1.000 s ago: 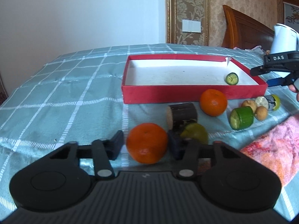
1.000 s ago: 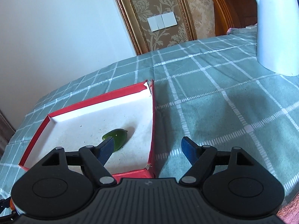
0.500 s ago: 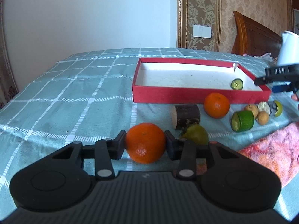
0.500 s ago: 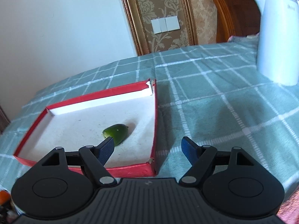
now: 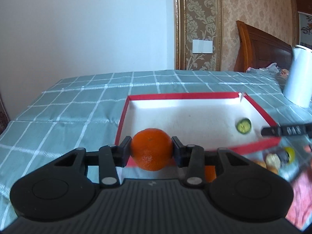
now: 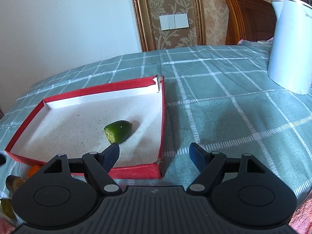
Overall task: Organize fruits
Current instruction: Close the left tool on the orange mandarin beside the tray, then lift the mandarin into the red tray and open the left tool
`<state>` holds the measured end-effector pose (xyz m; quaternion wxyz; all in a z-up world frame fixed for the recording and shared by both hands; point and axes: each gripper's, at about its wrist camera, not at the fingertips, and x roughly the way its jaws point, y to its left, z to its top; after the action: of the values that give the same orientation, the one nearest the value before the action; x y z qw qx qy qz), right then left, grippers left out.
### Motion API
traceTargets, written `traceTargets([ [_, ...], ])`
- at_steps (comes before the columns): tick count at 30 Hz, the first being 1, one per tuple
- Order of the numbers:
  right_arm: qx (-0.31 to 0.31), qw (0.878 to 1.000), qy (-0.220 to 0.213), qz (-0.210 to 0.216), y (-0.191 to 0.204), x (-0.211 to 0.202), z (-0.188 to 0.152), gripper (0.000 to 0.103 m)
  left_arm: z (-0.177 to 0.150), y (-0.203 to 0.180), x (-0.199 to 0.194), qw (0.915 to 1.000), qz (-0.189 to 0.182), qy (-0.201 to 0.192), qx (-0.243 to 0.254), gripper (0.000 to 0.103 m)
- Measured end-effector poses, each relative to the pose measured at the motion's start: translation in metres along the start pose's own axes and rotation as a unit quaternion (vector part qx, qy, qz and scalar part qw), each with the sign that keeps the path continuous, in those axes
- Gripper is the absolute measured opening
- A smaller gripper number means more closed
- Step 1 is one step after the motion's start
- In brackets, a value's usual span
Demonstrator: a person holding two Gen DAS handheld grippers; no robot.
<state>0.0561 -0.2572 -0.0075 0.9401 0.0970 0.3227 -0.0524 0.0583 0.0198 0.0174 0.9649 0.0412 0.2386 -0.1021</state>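
The round orange mandarin with dimpled peel is seen low in the middle of the left wrist view, raised above the near left corner of the shallow red cardboard box with a white lining. It is judged light, fairly firm yet bruisable, and apt to roll; it is best taken across its widest girth, as is done here. The left claw is closed on it, one black pad pressed on each side. A cut green fruit piece lies in the box at right centre. More small fruits are blurred at lower right.

In the right wrist view, the right claw is spread wide and nothing is held; its left blue pad sits just in front of the cut green fruit piece, though contact cannot be judged. The box fills the left centre on the green checked cloth over the worktop, and a white kettle stands at upper right.
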Motion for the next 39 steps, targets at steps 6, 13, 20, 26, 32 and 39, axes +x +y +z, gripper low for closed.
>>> traceTargets([
  [6,-0.02,1.0,-0.004,-0.002,0.008,0.0,-0.002,0.079,0.027,-0.002,0.043,0.9997,0.018,0.014,-0.001,0.04],
  [13,-0.03,0.999,-0.008,-0.007,0.012,-0.001,-0.002,0.079,0.042,-0.002,0.086,0.9983,0.027,0.047,-0.019,0.04],
  [20,-0.034,0.999,-0.011,-0.014,0.014,0.0,-0.003,0.08,0.044,-0.014,0.115,0.9962,0.034,0.081,-0.003,0.04],
  [26,-0.038,0.999,-0.011,-0.017,0.016,0.0,-0.003,0.08,0.049,-0.014,0.128,0.9944,0.027,0.102,-0.014,0.04],
  [32,-0.04,0.999,-0.011,-0.018,0.016,0.0,-0.003,0.081,0.049,-0.013,0.138,0.9909,0.02,0.131,-0.024,0.041],
  [39,-0.036,0.999,-0.009,-0.014,0.016,0.002,-0.003,0.081,0.049,-0.014,0.126,0.9937,0.042,0.103,-0.015,0.07],
])
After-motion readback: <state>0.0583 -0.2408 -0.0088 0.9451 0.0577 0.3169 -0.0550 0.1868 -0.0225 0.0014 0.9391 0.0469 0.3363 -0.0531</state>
